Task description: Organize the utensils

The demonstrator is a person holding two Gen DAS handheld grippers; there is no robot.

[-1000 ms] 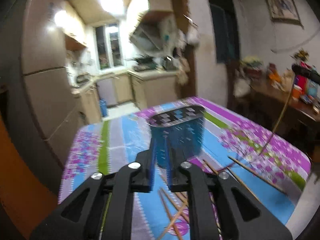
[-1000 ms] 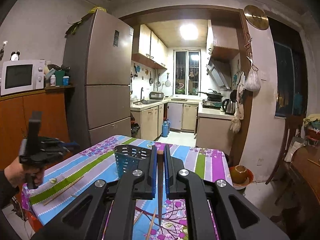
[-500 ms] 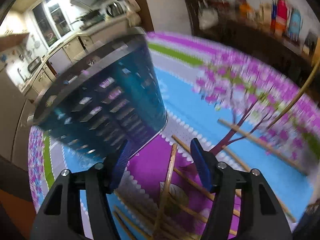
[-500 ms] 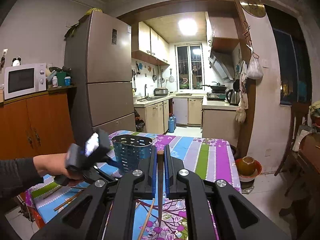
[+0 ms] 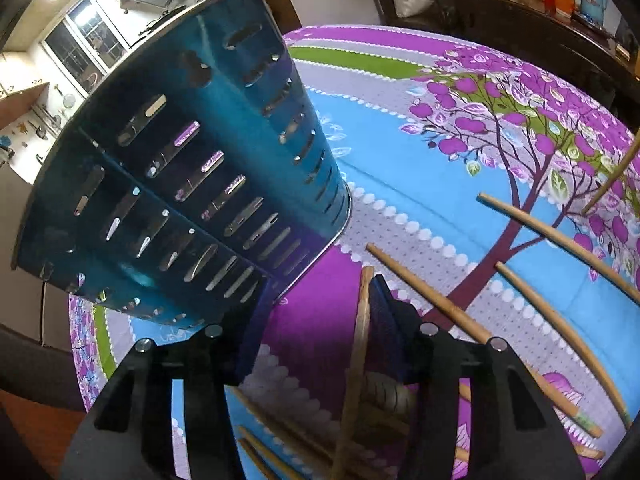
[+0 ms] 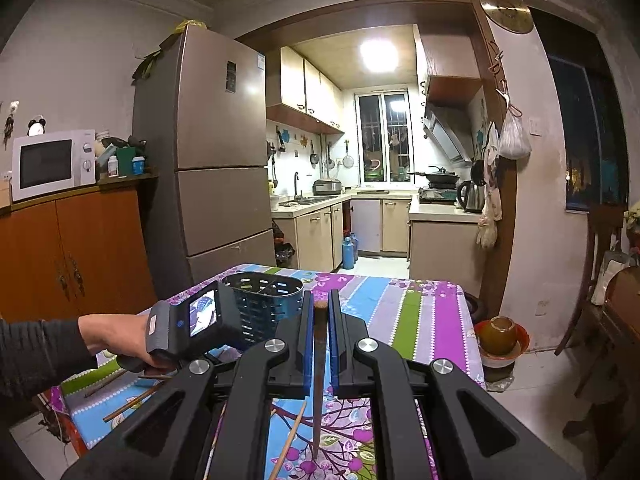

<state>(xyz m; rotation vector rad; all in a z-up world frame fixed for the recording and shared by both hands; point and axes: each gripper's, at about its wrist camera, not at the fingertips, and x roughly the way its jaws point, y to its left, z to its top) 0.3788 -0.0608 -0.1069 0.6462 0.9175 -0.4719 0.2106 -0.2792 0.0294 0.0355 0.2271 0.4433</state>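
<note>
1. Left gripper [image 5: 312, 312] tipped steeply down over the table [image 5: 400, 184], near the middle of the flowered cloth; jaws about half apart and just now narrowing a little.
2. Between those jaws, one chopstick [image 5: 357, 344]; long axis running up the left wrist view, far tip toward the table's kitchen end, lying just beside the right-hand pad; cannot tell whether touching it; left-hand pad well clear, so no grip.
3. Blue slotted utensil holder [image 5: 192, 168] upright just beside the left-hand finger, wide rim up, divider visible inside in the right wrist view; standing toward the table's far left corner in that view.
4. More loose chopsticks [image 5: 560, 240] fanned flat across the cloth on the right of the left wrist view, long axes slanting from lower right up to upper left, tips toward the holder; others along the near left edge in the right wrist view.
5. Right gripper [image 6: 319, 344] held about level above the near edge; jaws pinched tight on a dark chopstick [image 6: 319, 380]; long axis vertical, blunt end up between the blue pads, point hanging down toward the cloth, clear of it.
6. Person's hand [image 6: 120, 340] and dark sleeve around the left gripper's handle, at the left edge of the table.
</note>
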